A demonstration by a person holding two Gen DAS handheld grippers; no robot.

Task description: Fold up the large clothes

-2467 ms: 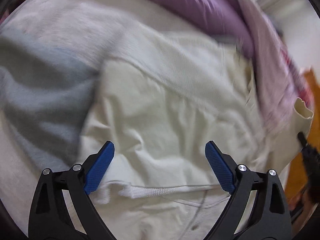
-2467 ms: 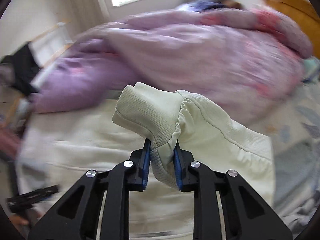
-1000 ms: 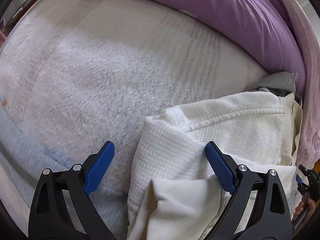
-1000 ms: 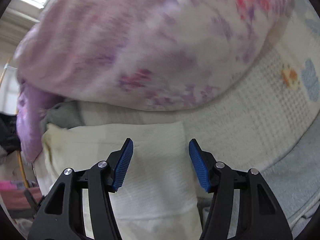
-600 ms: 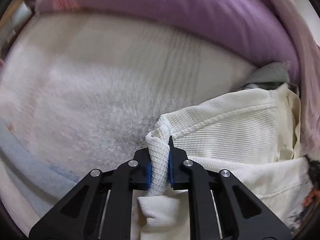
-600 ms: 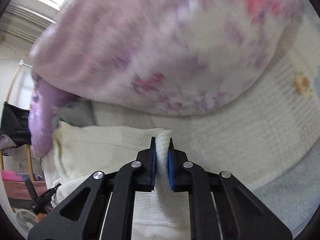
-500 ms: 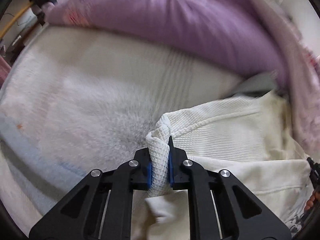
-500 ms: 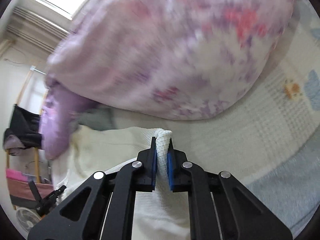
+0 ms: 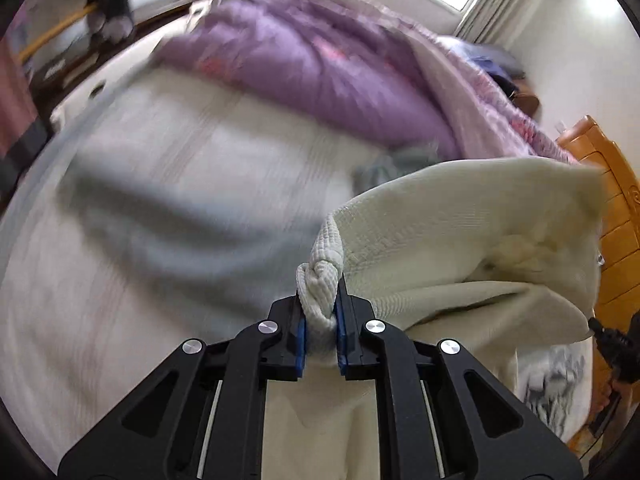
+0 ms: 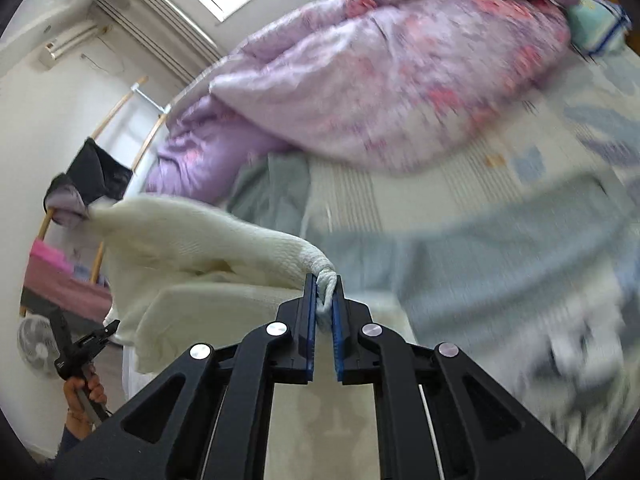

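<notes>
Both grippers are pinching the cream knit garment (image 9: 460,240) and lifting it clear of the bed (image 9: 160,200). The left gripper (image 9: 320,332) is clamped tight on a bunched corner of the fabric, a thick roll of knit standing up between its blue pads (image 9: 301,338). The right gripper (image 10: 324,320) is likewise closed on the opposite corner, with only a thin twist of cloth caught near the tips of its pads (image 10: 310,320). Between the two grips the garment is hanging in a loose double layer, sagging toward the near side, while its far edge is floating above the sheet in front of the purple duvet (image 9: 320,64) heaped at the far side of the bed. A grey garment (image 10: 276,188) is lying on the mattress just beside the duvet, under the raised cloth.

This looks like the carrying-over stage of a fold: two corners are being held up together, apparently ready to be brought across the rest of the piece. Judging from the slack, the next move is calling for the hands to spread apart so the top edge is pulled straight, then to lower evenly and lay the held edge onto the lower part of the garment. The right-hand grip seems shallow, so a sharp tug could slip that corner free
</notes>
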